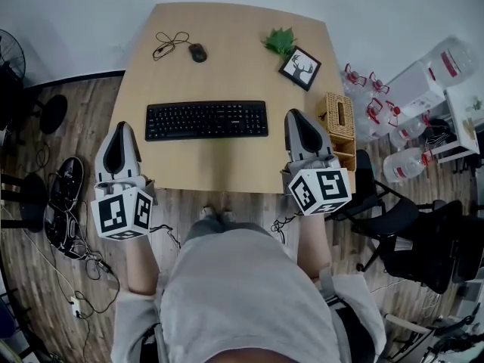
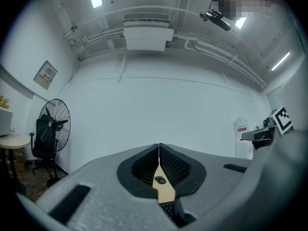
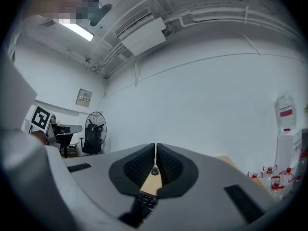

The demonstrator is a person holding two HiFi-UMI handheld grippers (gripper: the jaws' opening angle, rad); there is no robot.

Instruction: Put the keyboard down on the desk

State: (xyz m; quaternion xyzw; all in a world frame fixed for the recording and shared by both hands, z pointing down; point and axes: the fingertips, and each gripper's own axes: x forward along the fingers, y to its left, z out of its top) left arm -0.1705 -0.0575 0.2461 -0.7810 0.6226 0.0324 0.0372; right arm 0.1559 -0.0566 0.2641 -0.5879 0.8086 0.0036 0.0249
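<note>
The black keyboard (image 1: 206, 119) lies flat on the tan desk (image 1: 227, 161), near the middle, with neither gripper touching it. My left gripper (image 1: 121, 127) hangs just off the desk's left edge, level with the keyboard's left end, its jaws shut with nothing between them. My right gripper (image 1: 296, 116) is over the desk just right of the keyboard's right end, also shut and empty. In the left gripper view the closed left gripper (image 2: 159, 150) leaves a slit showing the keyboard (image 2: 168, 210) and a mouse (image 2: 160, 180). The right gripper view looks past the right gripper (image 3: 155, 150) at the keyboard (image 3: 147, 199).
A black mouse (image 1: 197, 52) and a coiled cable (image 1: 170, 44) lie at the desk's far left. A small plant (image 1: 280, 40), a framed deer picture (image 1: 300, 68) and a wicker box (image 1: 338, 116) line the right side. Water bottles (image 1: 446, 63), a chair (image 1: 408, 233) and shoes (image 1: 64, 195) surround the desk.
</note>
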